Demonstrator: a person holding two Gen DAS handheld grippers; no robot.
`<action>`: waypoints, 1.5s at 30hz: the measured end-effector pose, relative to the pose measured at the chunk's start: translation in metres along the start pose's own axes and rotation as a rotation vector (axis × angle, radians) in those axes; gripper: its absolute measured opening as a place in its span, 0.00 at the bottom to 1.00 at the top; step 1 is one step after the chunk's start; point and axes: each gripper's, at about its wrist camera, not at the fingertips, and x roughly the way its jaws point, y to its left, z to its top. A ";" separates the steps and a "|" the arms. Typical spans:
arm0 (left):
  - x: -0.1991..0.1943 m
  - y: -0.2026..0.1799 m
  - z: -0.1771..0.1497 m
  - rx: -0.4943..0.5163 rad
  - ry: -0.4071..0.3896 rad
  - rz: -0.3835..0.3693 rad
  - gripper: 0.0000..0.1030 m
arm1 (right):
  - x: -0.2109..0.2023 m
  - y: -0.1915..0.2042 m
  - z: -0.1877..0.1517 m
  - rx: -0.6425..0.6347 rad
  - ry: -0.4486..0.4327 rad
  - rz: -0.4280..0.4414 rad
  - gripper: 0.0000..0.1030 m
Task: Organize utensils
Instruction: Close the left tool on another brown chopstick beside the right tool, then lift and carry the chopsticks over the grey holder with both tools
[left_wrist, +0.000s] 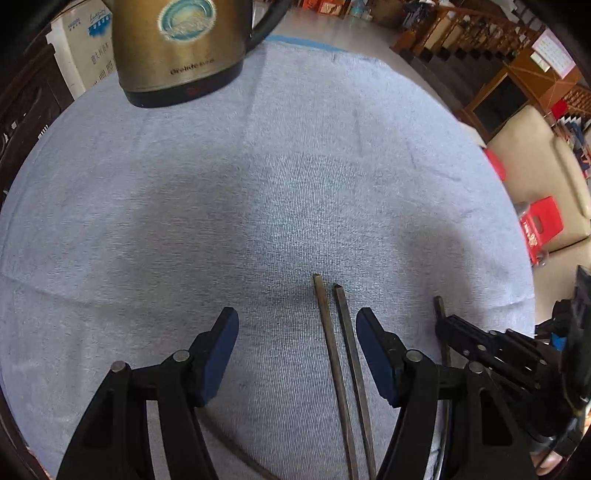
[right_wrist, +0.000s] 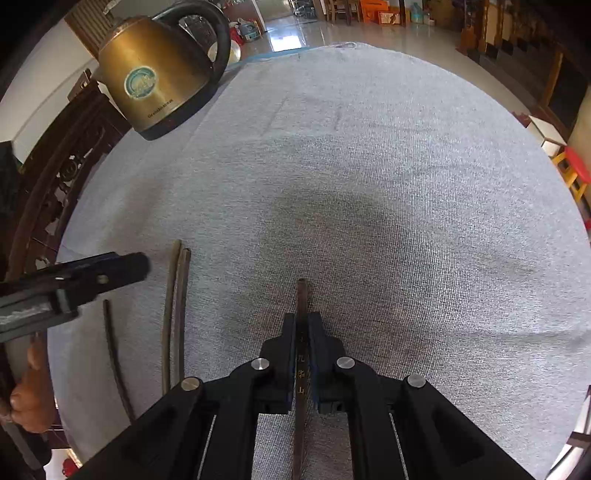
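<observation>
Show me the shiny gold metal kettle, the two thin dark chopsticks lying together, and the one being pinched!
Gold metal kettle (right_wrist: 155, 85): right wrist view, on its body.
Two dark chopsticks lying together (left_wrist: 334, 354): left wrist view, on the left stick's shaft.
Pinched dark chopstick (right_wrist: 302, 299): right wrist view, on its free end.

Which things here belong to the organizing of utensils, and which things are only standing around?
Belong to the job:
- pair of chopsticks lying side by side on the cloth, between the open left gripper's fingers
- single chopstick clamped in the shut right gripper
- another lone chopstick further left

Only standing around:
- brass kettle
- grey cloth
- red stool
</observation>
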 end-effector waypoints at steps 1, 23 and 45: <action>0.002 -0.001 0.000 0.002 0.006 0.008 0.64 | -0.001 -0.001 -0.001 -0.001 0.000 0.003 0.07; 0.015 -0.030 0.000 0.144 -0.027 0.151 0.08 | 0.000 0.001 0.007 0.002 -0.012 0.021 0.08; -0.181 0.039 -0.119 -0.051 -0.577 0.053 0.05 | -0.112 -0.004 -0.069 0.018 -0.415 0.130 0.07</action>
